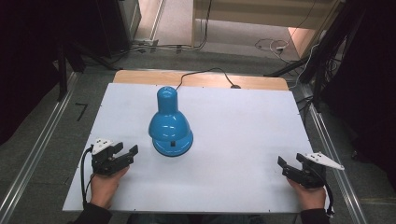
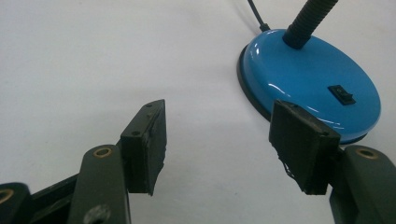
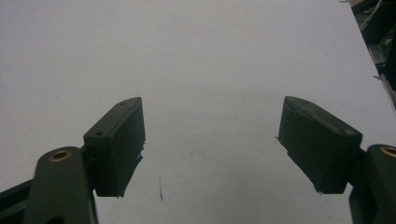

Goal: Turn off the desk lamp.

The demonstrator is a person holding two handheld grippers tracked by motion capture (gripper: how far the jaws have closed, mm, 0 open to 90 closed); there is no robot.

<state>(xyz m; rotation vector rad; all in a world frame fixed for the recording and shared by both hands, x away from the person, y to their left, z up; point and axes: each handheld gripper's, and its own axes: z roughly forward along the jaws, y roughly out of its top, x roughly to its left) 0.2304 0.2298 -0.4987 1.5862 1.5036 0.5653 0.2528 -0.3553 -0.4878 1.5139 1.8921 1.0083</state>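
A blue desk lamp (image 1: 169, 122) stands near the middle of the white table board (image 1: 243, 130), its shade bent down over its round base. In the left gripper view the blue base (image 2: 308, 77) carries a small black switch (image 2: 342, 94) and a black flexible neck (image 2: 310, 18). My left gripper (image 1: 127, 151) rests at the front left, a short way left of the lamp base, jaws open with nothing between them (image 2: 217, 147). My right gripper (image 1: 290, 162) rests at the front right, far from the lamp, jaws wide open over bare board (image 3: 212, 149).
The lamp's black cord (image 1: 205, 72) runs off the back edge of the table. Metal rails (image 1: 32, 158) flank the table on both sides. Cables (image 1: 271, 45) lie on the floor behind. A small dark scratch (image 3: 160, 189) marks the board.
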